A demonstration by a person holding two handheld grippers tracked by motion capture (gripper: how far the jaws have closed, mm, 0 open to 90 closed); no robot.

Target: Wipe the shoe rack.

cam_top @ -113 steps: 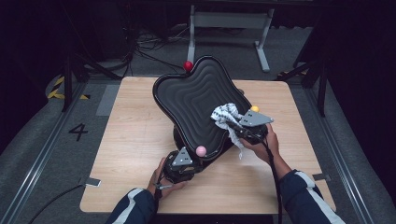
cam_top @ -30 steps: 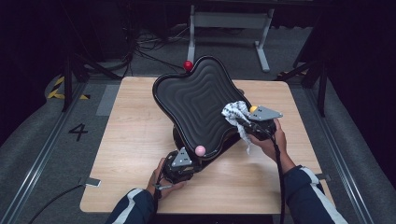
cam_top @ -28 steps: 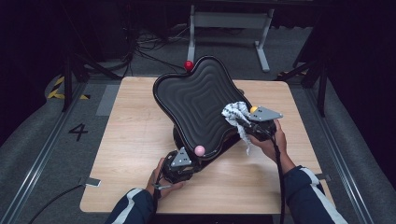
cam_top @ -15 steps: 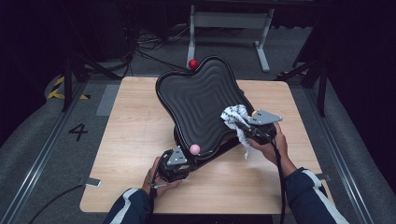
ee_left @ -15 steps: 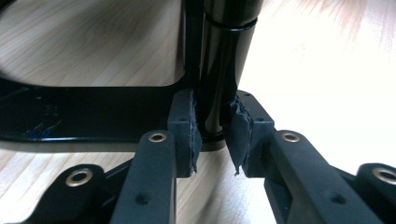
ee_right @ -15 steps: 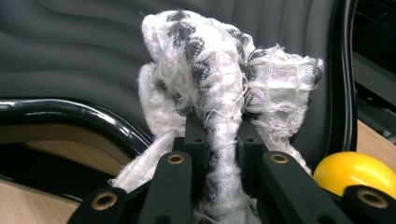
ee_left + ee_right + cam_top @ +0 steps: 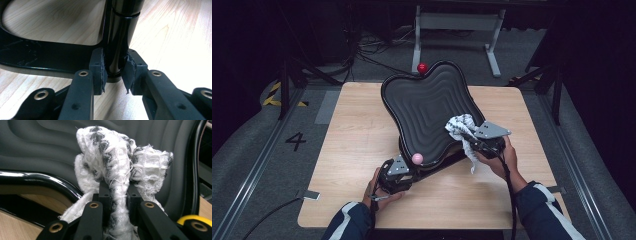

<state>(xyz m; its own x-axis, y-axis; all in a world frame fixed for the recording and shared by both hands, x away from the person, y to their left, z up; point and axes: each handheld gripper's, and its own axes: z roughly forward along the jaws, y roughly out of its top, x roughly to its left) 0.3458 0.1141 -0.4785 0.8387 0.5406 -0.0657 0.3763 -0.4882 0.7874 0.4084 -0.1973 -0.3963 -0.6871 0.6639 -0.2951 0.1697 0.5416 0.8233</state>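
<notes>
Heads up: in the last second you've swung the black ridged seat round, so its top lobe now points further right. Your left tool stays clamped on the seat's post down at the bench. Your right tool is pinching the white rag, pressed against the seat's right edge, so you're probably set to wipe there next.

My left gripper low near front edge of tabletop, jaws clamped on glossy black round post; pads pressed against both sides. My right gripper toward right edge, level, jaws pinched tight on crumpled white-and-black woven cloth. Both forearms in dark sleeves.
</notes>
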